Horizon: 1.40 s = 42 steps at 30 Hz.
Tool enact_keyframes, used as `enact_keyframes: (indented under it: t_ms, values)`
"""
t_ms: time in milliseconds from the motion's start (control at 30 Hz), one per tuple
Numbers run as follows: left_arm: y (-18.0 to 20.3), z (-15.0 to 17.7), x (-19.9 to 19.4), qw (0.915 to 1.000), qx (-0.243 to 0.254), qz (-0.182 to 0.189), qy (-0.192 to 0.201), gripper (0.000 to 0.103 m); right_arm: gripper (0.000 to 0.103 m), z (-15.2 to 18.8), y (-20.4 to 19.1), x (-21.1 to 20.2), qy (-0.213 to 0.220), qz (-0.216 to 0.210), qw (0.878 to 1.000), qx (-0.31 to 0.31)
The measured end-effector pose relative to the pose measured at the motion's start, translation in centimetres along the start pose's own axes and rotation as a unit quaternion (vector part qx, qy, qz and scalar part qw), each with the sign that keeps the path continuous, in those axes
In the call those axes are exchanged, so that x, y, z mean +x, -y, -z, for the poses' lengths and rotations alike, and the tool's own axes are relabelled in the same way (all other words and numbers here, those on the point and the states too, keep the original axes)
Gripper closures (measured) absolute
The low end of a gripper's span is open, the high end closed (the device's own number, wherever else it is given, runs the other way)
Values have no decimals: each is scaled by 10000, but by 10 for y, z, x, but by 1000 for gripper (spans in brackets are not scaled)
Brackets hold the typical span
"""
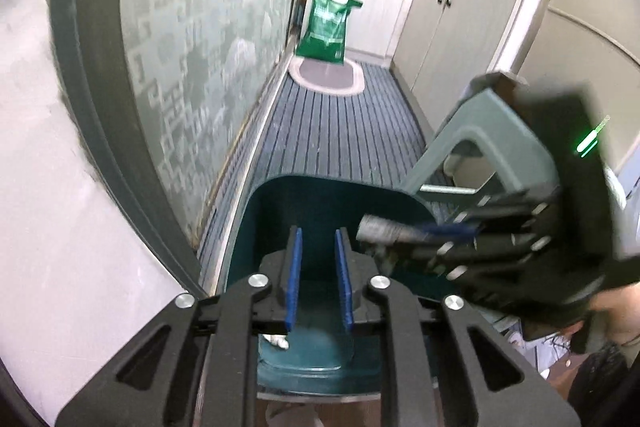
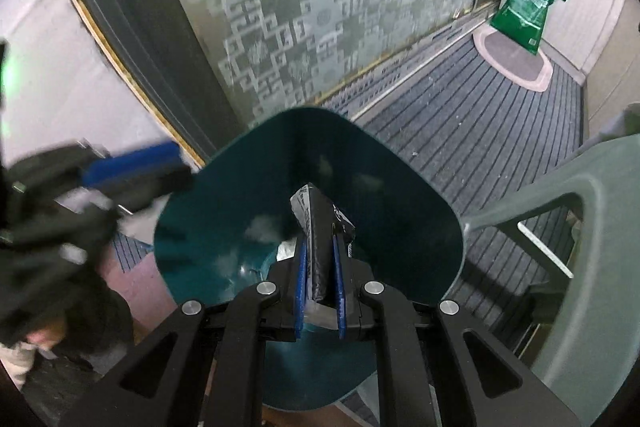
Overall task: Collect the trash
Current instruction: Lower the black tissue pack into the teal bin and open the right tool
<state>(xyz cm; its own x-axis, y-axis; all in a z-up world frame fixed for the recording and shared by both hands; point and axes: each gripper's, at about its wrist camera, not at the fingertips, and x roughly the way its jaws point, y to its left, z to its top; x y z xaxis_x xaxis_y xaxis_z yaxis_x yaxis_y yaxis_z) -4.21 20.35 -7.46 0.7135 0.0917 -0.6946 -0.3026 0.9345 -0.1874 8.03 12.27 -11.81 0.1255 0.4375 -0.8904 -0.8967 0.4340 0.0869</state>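
A teal trash bin [image 1: 280,223] stands on the floor below both grippers; it also shows in the right wrist view [image 2: 224,195]. My left gripper [image 1: 318,235] is open and empty above the bin's opening. My right gripper [image 2: 320,247] is shut on a crumpled black and silver wrapper [image 2: 316,223] and holds it over the bin. In the left wrist view the right gripper [image 1: 376,235] comes in from the right with the wrapper [image 1: 384,229] in its tips. A bit of white trash [image 1: 276,341] lies at the bin's bottom.
A grey-green plastic stool [image 1: 472,147] stands right of the bin, also in the right wrist view [image 2: 580,211]. A frosted glass door [image 2: 320,7] runs along the left. A green bag [image 1: 328,23] stands on an oval mat [image 1: 328,75] at the far end by white cabinets [image 1: 448,23].
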Motion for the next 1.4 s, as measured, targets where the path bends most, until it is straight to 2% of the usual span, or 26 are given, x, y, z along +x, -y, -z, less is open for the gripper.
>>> enact_keyframes:
  t_ms: [167,400,500,667,833,1100,1400]
  values:
    - [10,-9,-16,9991,101,56,407,87,91,9,-1,26,-288,-36,9996,-61]
    - [15,-17,-29,9969,156,213,746,87,87,21,-13,52,-555,-13,9979,-332]
    - [13,-19,-30,9964,83,230,811,87,75,28,-17,59,-654,26,9970,-423]
    - [14,-23,-46,9932,100,227,1136,87,65,32,-18,64,-729,4,9964,-440]
    - [16,-29,-57,9909,59,257,1318,87,62,30,-21,57,-637,-38,9969,-463]
    - [25,-39,-77,9861,65,377,1618,87,62,20,-26,17,-134,-133,9988,-460]
    - [32,-42,-80,9847,84,396,1692,86,62,14,-31,-18,258,-231,9984,-458]
